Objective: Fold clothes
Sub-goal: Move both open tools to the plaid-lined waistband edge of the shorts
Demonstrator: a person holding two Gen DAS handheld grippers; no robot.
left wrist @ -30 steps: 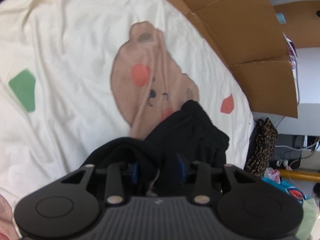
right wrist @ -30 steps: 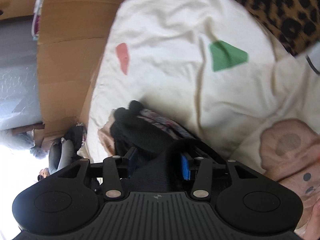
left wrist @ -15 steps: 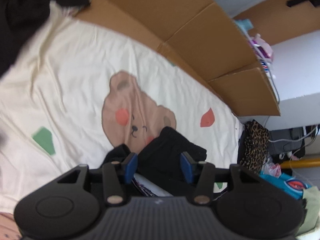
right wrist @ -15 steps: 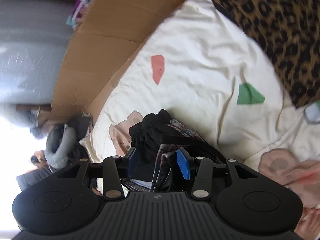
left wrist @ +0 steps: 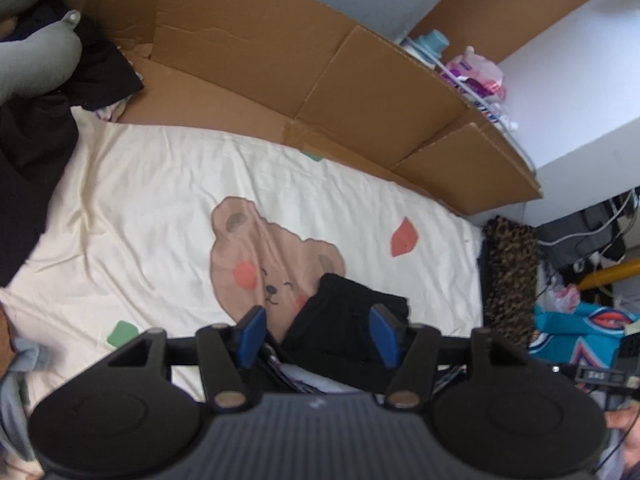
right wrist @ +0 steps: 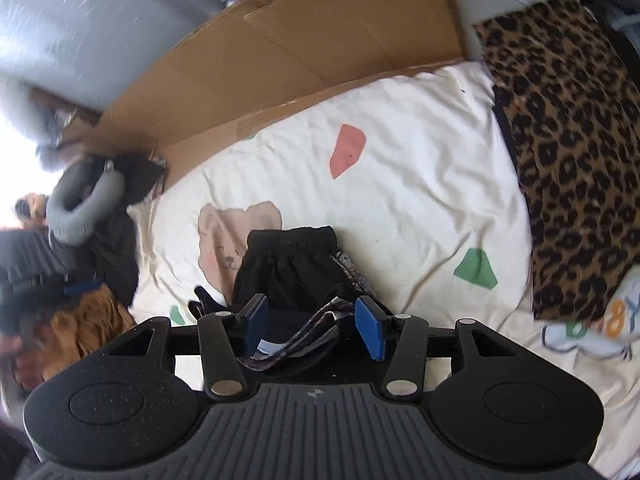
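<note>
Both claws, left [left wrist: 318, 334] and right [right wrist: 314, 326], are opening, gripping nothing, above the folded black garment [right wrist: 290, 270] on the bed sheet [right wrist: 420, 184].

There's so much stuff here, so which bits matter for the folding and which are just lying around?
In use: black shorts, left claw, right claw, bear-print sheet.

Lying around: cardboard, leopard-print cloth, grey neck pillow.

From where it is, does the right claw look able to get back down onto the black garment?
Probably yes: the right claw is opening directly above the black garment on the sheet, nothing between.
</note>
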